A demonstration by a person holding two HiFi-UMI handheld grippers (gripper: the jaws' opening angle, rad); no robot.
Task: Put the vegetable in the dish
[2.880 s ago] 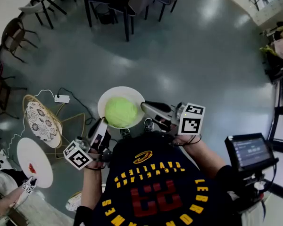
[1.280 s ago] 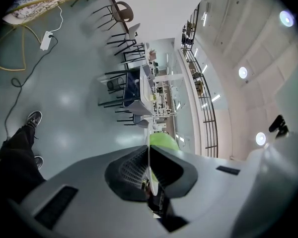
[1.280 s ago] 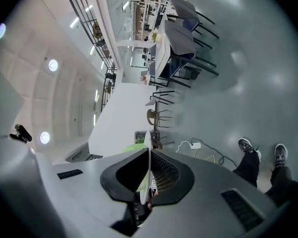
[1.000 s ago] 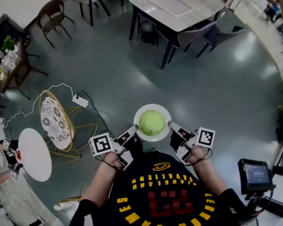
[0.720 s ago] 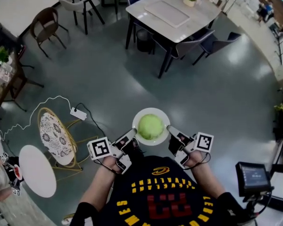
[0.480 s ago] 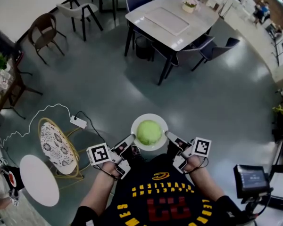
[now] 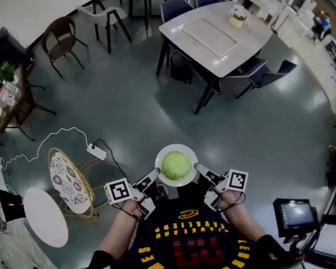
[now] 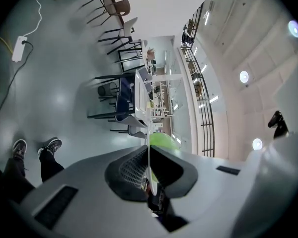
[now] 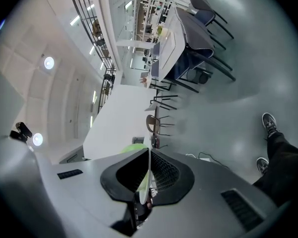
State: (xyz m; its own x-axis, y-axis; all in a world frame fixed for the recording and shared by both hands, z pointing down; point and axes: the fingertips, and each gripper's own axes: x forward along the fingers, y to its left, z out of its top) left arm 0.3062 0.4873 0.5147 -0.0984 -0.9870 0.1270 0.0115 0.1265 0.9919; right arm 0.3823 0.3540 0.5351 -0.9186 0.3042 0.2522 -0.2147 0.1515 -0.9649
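White dish [image 7: 162,177] held up over the grey floor [image 7: 129,108], green cabbage [image 7: 176,165] seated in its middle, left hand-held gripper [image 7: 155,173] clamped on the dish's left rim, right hand-held gripper [image 7: 197,166] clamped on its right rim, rim seen edge-on between each pair of jaws.

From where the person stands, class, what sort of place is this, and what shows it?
Probably a café or canteen: a white table with a flower pot, blue chairs round it, a brown chair near the wall. Left gripper and right gripper hold a dish with the vegetable.
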